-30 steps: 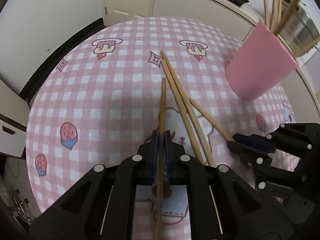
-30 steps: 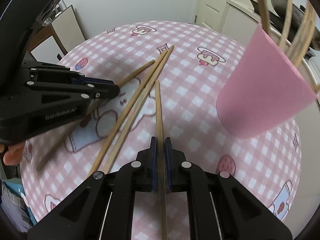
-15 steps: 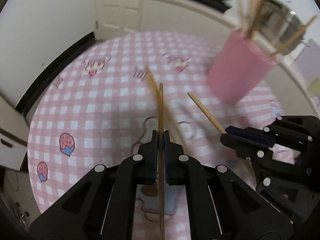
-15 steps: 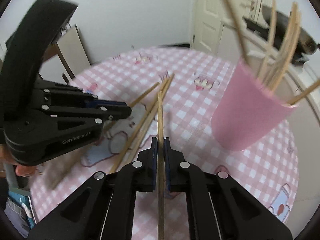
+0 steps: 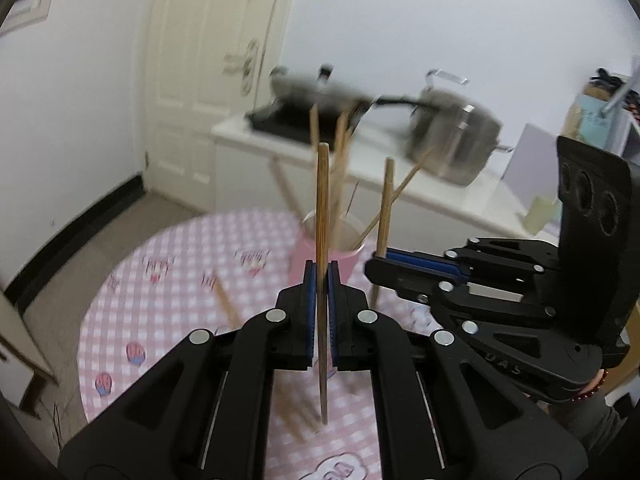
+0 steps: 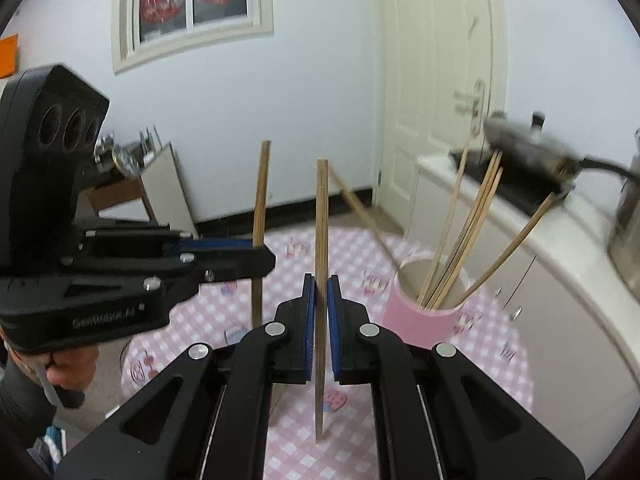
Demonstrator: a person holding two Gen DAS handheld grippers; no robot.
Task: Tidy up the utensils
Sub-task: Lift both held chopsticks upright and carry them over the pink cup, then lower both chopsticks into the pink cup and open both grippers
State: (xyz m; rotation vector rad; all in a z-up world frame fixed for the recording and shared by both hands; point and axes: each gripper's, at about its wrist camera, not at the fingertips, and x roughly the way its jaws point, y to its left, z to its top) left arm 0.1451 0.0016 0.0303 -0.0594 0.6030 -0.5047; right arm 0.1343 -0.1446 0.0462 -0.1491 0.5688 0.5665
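My left gripper [image 5: 321,276] is shut on a wooden chopstick [image 5: 322,208] that stands upright between its blue pads, lifted off the table. Just to its right, my right gripper [image 5: 376,264] is shut on a second upright chopstick [image 5: 386,208]. The right wrist view shows the same pair: the right gripper [image 6: 320,288] grips its chopstick [image 6: 321,220], and the left gripper [image 6: 268,258] holds the other chopstick [image 6: 261,200]. The pink cup [image 6: 416,316] [image 5: 298,258] stands on the table ahead and below, with several chopsticks [image 6: 472,232] leaning in it. Two loose chopsticks [image 5: 226,302] lie blurred on the cloth.
The round table has a pink checked cloth [image 5: 160,280]. Behind it a white counter [image 5: 400,184] carries a dark pan [image 5: 316,92] and a steel pot [image 5: 456,140]. A white door [image 6: 436,80] is beyond. A hand [image 6: 68,364] grips the left gripper's handle.
Both grippers have risen from the table and tipped upward, each carrying its chopstick. The chopsticks now stand upright in the air and the cup sits lower in view.
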